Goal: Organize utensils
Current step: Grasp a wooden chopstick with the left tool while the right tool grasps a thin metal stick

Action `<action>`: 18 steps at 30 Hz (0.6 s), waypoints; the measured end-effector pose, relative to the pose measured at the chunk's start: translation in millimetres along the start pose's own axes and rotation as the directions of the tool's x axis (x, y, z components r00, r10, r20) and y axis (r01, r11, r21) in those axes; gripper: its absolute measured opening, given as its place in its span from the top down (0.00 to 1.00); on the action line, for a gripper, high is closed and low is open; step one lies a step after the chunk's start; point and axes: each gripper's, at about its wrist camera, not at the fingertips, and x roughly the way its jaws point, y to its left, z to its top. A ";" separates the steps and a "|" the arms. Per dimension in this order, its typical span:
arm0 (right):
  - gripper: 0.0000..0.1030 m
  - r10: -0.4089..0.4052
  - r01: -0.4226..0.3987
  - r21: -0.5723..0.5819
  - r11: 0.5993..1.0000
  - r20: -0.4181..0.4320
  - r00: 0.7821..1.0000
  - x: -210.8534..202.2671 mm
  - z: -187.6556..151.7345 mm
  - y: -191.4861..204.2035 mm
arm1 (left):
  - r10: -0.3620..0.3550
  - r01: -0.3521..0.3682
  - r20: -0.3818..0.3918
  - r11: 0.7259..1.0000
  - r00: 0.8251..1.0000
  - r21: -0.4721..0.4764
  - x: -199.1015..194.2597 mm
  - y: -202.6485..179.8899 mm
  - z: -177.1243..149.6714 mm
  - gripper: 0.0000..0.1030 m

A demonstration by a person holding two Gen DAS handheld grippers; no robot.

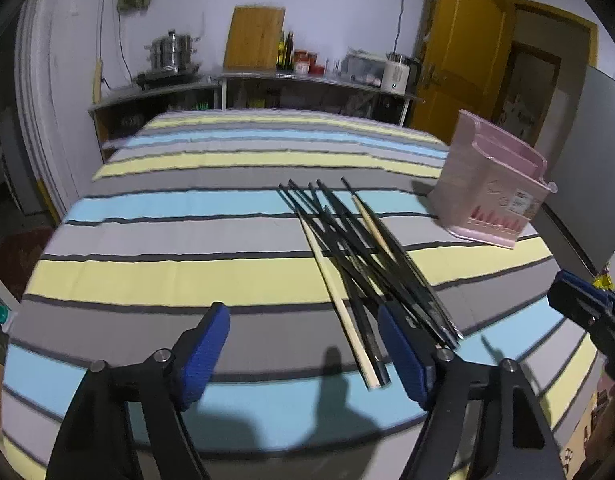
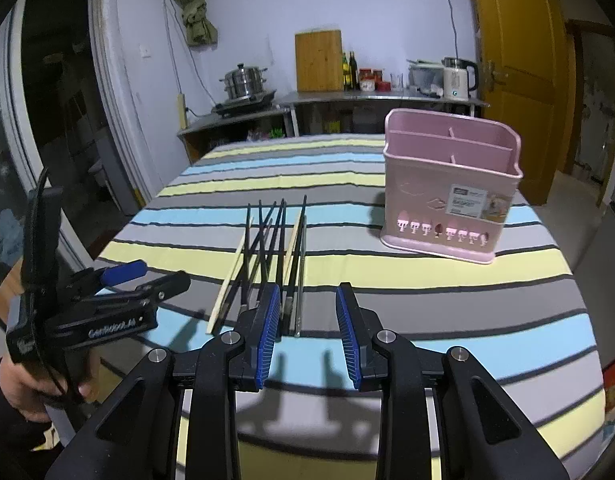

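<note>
Chopstick pile (image 1: 359, 264) lies on striped cloth (image 1: 187, 280), long axis 11-to-5, near ends at left gripper (image 1: 303, 350), jaws apart, empty. Right gripper (image 2: 307, 332) apart, empty, equally near. Pink holder (image 1: 495, 192) at 1 o'clock.

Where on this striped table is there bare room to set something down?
Free: the wide stretch of striped cloth left of the chopsticks, and the far end beyond them toward the shelf. Crowded: the chopstick pile and the pink holder to its right.
</note>
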 end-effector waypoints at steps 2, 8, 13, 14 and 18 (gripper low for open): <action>0.71 0.010 -0.010 0.003 1.000 -0.021 1.000 12.2 4.6 -2.0 | -0.012 0.012 -0.029 1.000 0.999 -0.016 12.6 3.7 6.5 0.36; 0.71 0.021 -0.022 -0.010 1.000 -0.088 0.996 51.6 20.3 -2.5 | -0.035 0.031 -0.089 0.999 0.995 -0.038 45.4 6.0 20.7 0.46; 0.71 0.031 -0.033 -0.013 0.999 -0.150 0.988 85.4 29.6 -2.0 | -0.040 0.035 -0.113 0.998 0.993 -0.044 61.1 6.2 25.8 0.48; 0.71 0.031 -0.034 -0.013 0.999 -0.159 0.987 91.2 30.7 -2.7 | -0.039 0.034 -0.120 0.998 0.992 -0.048 64.2 6.5 26.4 0.49; 0.75 0.031 -0.034 -0.015 0.999 -0.192 0.981 113.3 34.8 -4.6 | -0.018 0.014 -0.122 0.999 0.992 -0.030 70.3 4.6 29.1 0.50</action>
